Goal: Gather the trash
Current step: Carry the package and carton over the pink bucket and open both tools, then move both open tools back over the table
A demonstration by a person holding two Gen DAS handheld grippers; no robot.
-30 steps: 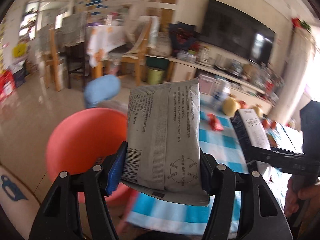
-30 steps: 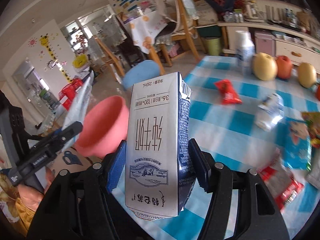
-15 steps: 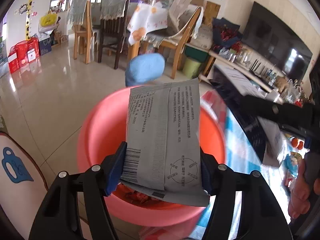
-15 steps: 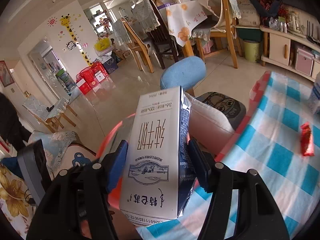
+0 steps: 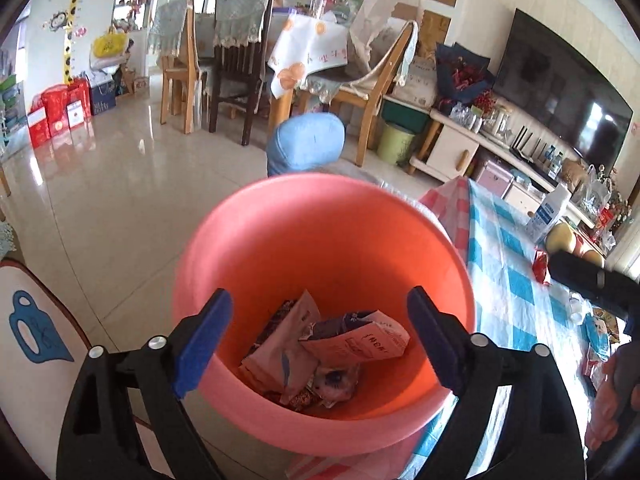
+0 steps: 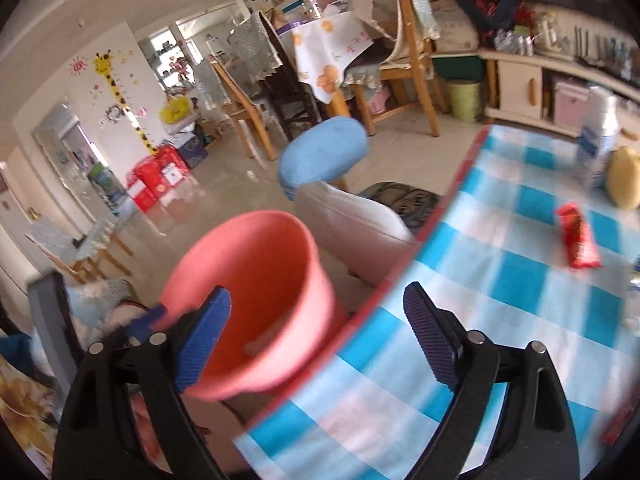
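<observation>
A pink bucket (image 5: 280, 240) stands on the floor beside the blue-checked table (image 5: 508, 280). Several wrappers and packets (image 5: 320, 344) lie in its bottom. My left gripper (image 5: 320, 332) hangs open and empty right above the bucket's mouth. My right gripper (image 6: 316, 332) is open and empty over the table's edge, with the bucket (image 6: 256, 280) to its left. A red snack wrapper (image 6: 578, 240) lies on the table (image 6: 500, 280) at the right. The right gripper's body shows at the right edge of the left wrist view.
A blue stool (image 5: 308, 144) and a white seat (image 6: 352, 220) stand behind the bucket. A white bottle (image 6: 596, 136) and yellow fruit (image 6: 624, 176) sit at the table's far side. More wrappers (image 5: 600, 340) lie on the table. Chairs and a dining table stand further back.
Both grippers opened. The grey packet left the left gripper and the milk carton left the right gripper. The right gripper swung back toward the table.
</observation>
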